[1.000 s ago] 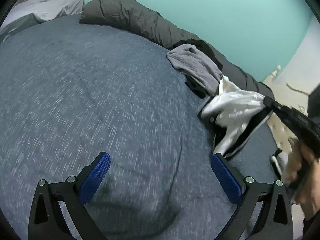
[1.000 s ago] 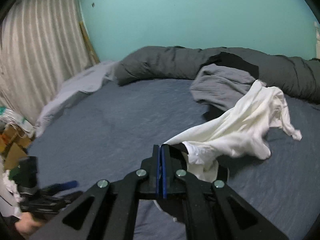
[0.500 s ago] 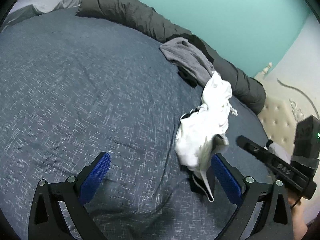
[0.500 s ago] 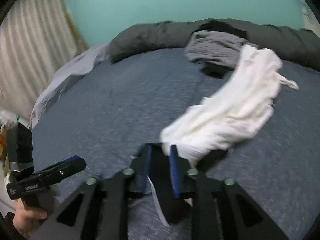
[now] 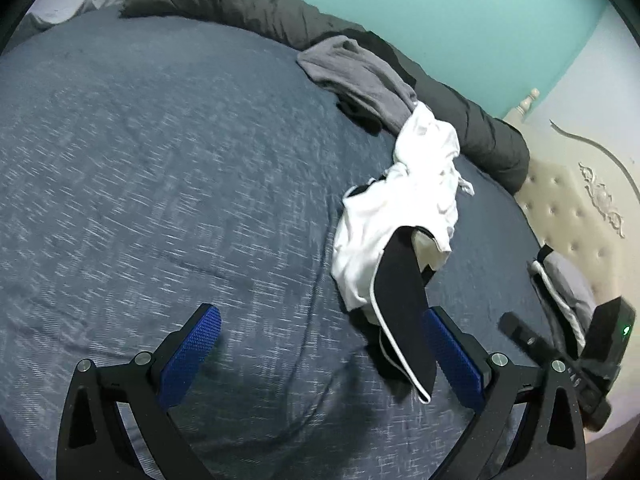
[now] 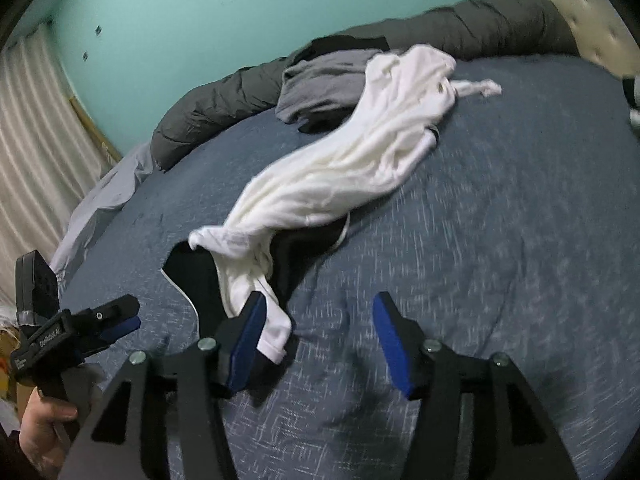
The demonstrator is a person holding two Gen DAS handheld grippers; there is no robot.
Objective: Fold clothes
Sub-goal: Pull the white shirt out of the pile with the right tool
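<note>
The white shirt (image 6: 340, 168) lies crumpled on the blue bed (image 6: 500, 220). The left gripper (image 5: 320, 356) and the right gripper (image 6: 320, 340) both gape wide, holding nothing.

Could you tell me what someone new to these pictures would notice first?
A crumpled white garment with black trim sprawls across the blue-grey bedspread, its near end beside the right gripper. Both grippers' blue-padded jaws stand open; the left gripper hovers alongside. A grey garment lies behind.
</note>
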